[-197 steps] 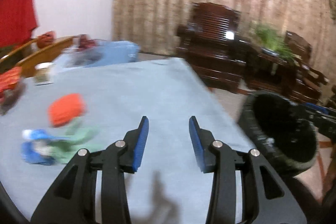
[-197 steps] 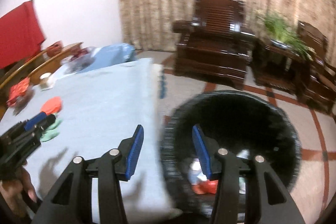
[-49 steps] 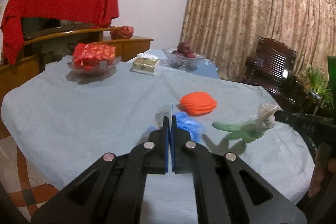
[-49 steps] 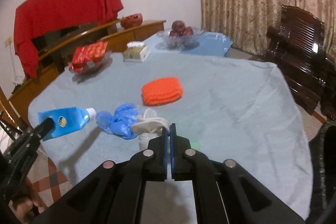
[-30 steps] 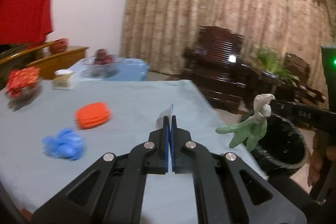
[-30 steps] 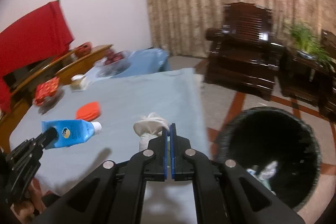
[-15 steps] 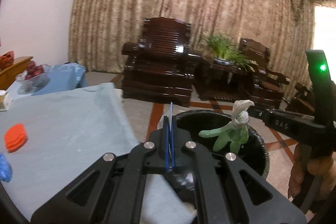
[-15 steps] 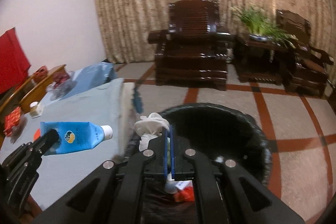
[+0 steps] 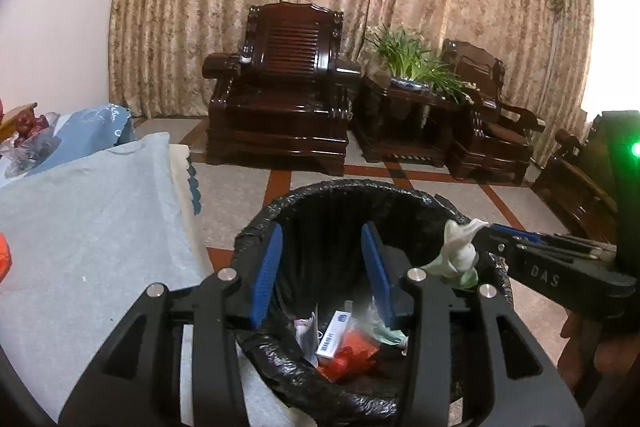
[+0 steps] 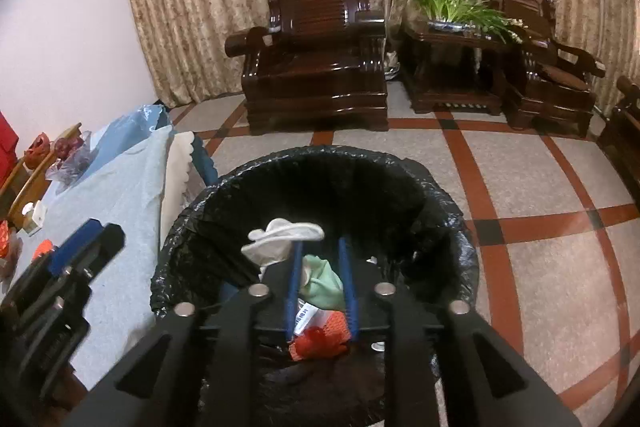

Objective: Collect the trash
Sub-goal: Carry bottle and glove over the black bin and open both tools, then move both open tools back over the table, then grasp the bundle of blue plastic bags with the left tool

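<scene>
A trash bin lined with a black bag (image 9: 352,189) (image 10: 320,157) stands on the floor beside the table. Both grippers hover over its mouth. My left gripper (image 9: 322,267) is open and empty; the blue bottle it held is gone from it. Trash lies in the bin (image 9: 344,343), including a white-and-blue box and red scraps. My right gripper (image 10: 320,285) has its jaws parted a little. A pale green and white glove (image 10: 280,239) (image 9: 456,255) hangs at its left fingertip, slipping loose.
The table with a light blue cloth (image 9: 80,227) (image 10: 120,195) lies to the left, with an orange item at its far left edge (image 9: 3,255). A dark wooden armchair (image 9: 280,87), a side table with a plant (image 9: 412,67) and a tiled floor lie beyond the bin.
Both grippers swung from the table to above the bin. The left gripper opened and the blue bottle left it. The right gripper's jaws parted, loosening the glove.
</scene>
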Demonstrator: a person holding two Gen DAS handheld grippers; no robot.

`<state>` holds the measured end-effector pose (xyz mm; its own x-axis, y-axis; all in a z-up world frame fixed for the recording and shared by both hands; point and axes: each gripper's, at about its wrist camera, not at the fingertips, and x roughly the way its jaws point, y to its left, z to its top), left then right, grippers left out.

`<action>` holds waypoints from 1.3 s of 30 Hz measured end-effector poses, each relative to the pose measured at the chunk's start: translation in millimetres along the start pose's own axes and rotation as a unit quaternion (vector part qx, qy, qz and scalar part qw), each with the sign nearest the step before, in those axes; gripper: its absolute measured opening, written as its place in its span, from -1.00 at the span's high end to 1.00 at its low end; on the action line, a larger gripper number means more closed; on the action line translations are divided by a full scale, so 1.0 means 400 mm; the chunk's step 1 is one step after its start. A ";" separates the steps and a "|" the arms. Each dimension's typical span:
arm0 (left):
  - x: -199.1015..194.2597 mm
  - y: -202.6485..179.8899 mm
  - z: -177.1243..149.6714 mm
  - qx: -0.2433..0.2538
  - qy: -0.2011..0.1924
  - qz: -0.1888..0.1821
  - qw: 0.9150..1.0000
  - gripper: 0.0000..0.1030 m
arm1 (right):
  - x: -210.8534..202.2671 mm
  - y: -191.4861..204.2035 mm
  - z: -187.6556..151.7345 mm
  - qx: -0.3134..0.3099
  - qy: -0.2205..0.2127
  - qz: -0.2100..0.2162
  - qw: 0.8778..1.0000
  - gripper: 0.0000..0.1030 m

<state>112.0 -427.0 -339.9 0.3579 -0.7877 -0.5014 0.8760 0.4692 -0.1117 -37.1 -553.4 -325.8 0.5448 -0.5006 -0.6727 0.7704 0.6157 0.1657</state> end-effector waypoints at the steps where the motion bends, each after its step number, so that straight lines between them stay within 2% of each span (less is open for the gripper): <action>1: -0.009 0.009 -0.001 -0.002 -0.003 0.008 1.000 0.09 | -0.006 0.004 -0.004 -0.004 -0.003 -0.001 1.000 0.53; 3: -0.036 0.040 -0.005 -0.011 -0.007 0.023 1.000 -0.03 | -0.015 0.010 -0.006 -0.006 -0.010 -0.001 1.000 0.32; 5: -0.062 0.073 -0.010 -0.018 -0.009 0.042 0.999 -0.14 | -0.029 0.024 -0.006 -0.007 -0.017 0.001 1.000 0.22; 7: -0.095 0.126 -0.029 -0.032 -0.009 0.065 0.997 -0.25 | -0.040 0.052 -0.004 -0.014 -0.022 0.009 1.000 0.21; 11: -0.160 0.236 -0.065 -0.058 -0.002 0.109 0.992 -0.30 | -0.051 0.129 -0.005 -0.038 -0.027 0.032 0.998 0.16; 15: -0.252 0.368 -0.098 -0.083 -0.001 0.158 0.984 -0.37 | -0.062 0.223 -0.021 -0.062 -0.032 0.056 0.996 -0.02; 20: -0.387 0.527 -0.137 -0.109 -0.012 0.229 0.967 -0.49 | -0.068 0.378 -0.066 -0.100 -0.023 0.105 0.989 -0.14; 25: -0.516 0.714 -0.194 -0.140 -0.015 0.306 0.942 -0.55 | -0.076 0.561 -0.122 -0.151 -0.012 0.156 0.976 -0.16; 28: -0.571 0.804 -0.229 -0.161 -0.014 0.338 0.927 -0.56 | -0.080 0.657 -0.150 -0.174 -0.005 0.181 0.968 -0.16; 31: -0.601 0.873 -0.255 -0.174 -0.013 0.358 0.917 -0.55 | -0.082 0.736 -0.176 -0.192 0.000 0.197 0.961 -0.16; 35: -0.589 0.941 -0.270 -0.179 0.000 0.359 0.916 -0.54 | -0.070 0.835 -0.208 -0.220 0.003 0.209 0.953 -0.16; 39: -0.534 0.987 -0.295 -0.191 0.023 0.349 0.917 -0.49 | -0.039 0.905 -0.224 -0.233 0.011 0.215 0.948 -0.16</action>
<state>343.3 -26.4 -378.3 0.7673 -0.2287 -0.5992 0.2582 0.9654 -0.0380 203.8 -268.2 -319.7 0.7641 -0.1323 -0.6314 0.2456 0.9647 0.0952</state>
